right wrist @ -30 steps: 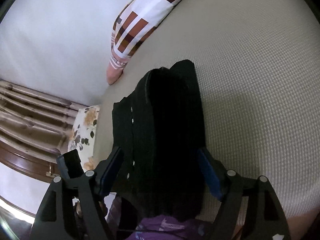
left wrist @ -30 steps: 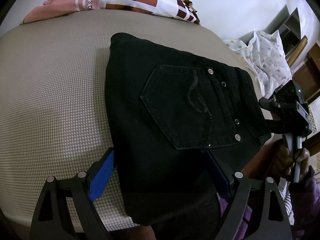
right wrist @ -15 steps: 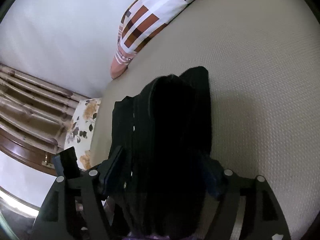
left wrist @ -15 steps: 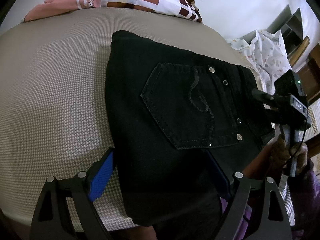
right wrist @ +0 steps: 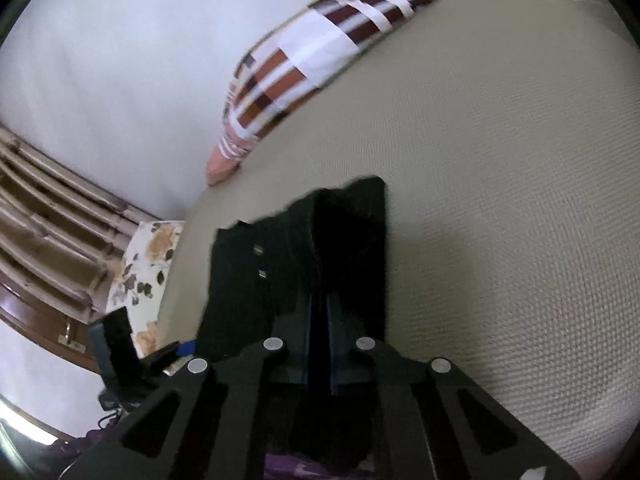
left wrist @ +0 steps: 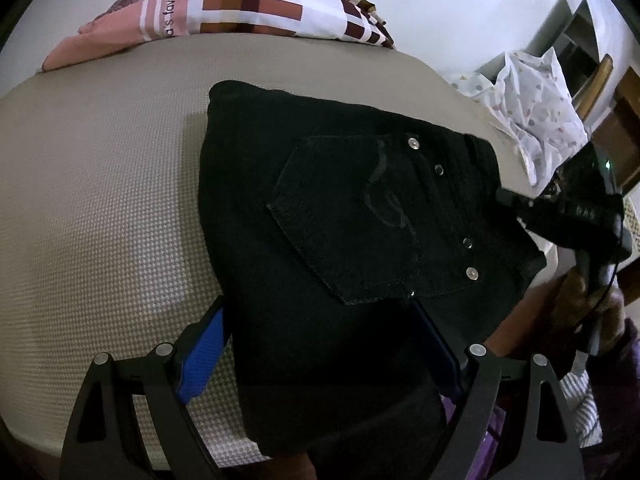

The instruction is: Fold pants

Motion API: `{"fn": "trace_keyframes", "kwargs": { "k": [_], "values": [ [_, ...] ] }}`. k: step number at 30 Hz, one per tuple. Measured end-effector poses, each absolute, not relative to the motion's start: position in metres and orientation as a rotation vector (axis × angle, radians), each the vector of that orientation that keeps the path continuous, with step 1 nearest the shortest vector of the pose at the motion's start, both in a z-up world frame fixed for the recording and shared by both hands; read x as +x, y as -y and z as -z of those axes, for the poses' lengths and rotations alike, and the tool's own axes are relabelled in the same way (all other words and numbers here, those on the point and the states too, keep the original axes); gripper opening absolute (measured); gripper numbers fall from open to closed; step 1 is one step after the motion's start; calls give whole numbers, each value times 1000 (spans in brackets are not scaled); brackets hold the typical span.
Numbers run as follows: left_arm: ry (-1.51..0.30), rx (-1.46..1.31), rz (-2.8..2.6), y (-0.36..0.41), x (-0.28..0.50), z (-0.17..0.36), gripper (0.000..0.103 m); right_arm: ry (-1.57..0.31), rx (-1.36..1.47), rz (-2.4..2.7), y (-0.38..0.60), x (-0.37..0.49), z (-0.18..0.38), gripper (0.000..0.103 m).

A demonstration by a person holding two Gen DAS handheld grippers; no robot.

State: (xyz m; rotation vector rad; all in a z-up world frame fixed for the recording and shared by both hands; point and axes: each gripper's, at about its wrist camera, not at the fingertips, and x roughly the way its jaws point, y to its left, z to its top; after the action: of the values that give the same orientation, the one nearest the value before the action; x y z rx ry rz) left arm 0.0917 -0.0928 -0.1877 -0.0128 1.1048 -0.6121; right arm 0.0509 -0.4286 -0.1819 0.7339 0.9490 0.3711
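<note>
A: Left gripper (left wrist: 320, 344) low over the bed (left wrist: 100, 200), fingers spread wide either side of the folded black pants (left wrist: 340, 240).

B: Right gripper (right wrist: 319, 320) pinched tight on the pants' near edge; they run away toward the striped pillow (right wrist: 296, 68).

A: Only the left view shows the back pocket (left wrist: 360, 216).

Left wrist view: right finger of left gripper (left wrist: 320, 344) mostly hidden behind black pants (left wrist: 344, 216); pants' near end cut off by bottom edge. Right gripper (left wrist: 504, 198) tips lost against dark waistband, grip unclear there. Patterned pillow (left wrist: 248, 12) cropped at top; its lettering only partly legible. Right wrist view: pillow (right wrist: 304, 68) motion-blurred. Pants (right wrist: 312, 256) folds merge into black, layers can't be told apart. Fingertips of right gripper (right wrist: 319, 308) buried in fabric.
</note>
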Motion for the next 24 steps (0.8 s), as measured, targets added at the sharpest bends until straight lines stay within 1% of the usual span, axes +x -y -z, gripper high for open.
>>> {"fn": "trace_keyframes", "kwargs": {
  "k": [2, 3, 9, 11, 15, 17, 18, 19, 21, 24],
  "values": [
    [-1105, -20, 615, 90, 92, 188, 87, -949, 697, -354, 426, 49, 181, 10],
    [-1104, -25, 615, 89, 91, 188, 87, -937, 692, -350, 426, 47, 177, 13],
    [-1080, -69, 625, 83, 89, 183, 87, -787, 625, -331, 413, 39, 121, 16],
    [-1070, -68, 624, 83, 87, 182, 87, -806, 529, -367, 387, 43, 112, 19],
    [-1014, -47, 615, 79, 82, 174, 87, -888, 279, -346, 339, 45, 124, 19],
    [-962, -14, 605, 79, 79, 166, 87, -926, 155, -286, 325, 37, 137, 17],
    [-921, 16, 590, 79, 77, 160, 87, -942, 98, -252, 321, 32, 144, 9],
    [-898, 37, 583, 79, 76, 156, 87, -947, 57, -223, 319, 26, 150, 4],
    [-855, 84, 569, 81, 74, 150, 88, -937, 33, -174, 325, 15, 157, 0],
    [-817, 125, 541, 82, 72, 148, 88, -924, 97, -144, 342, 12, 159, 0]
  ]
}}
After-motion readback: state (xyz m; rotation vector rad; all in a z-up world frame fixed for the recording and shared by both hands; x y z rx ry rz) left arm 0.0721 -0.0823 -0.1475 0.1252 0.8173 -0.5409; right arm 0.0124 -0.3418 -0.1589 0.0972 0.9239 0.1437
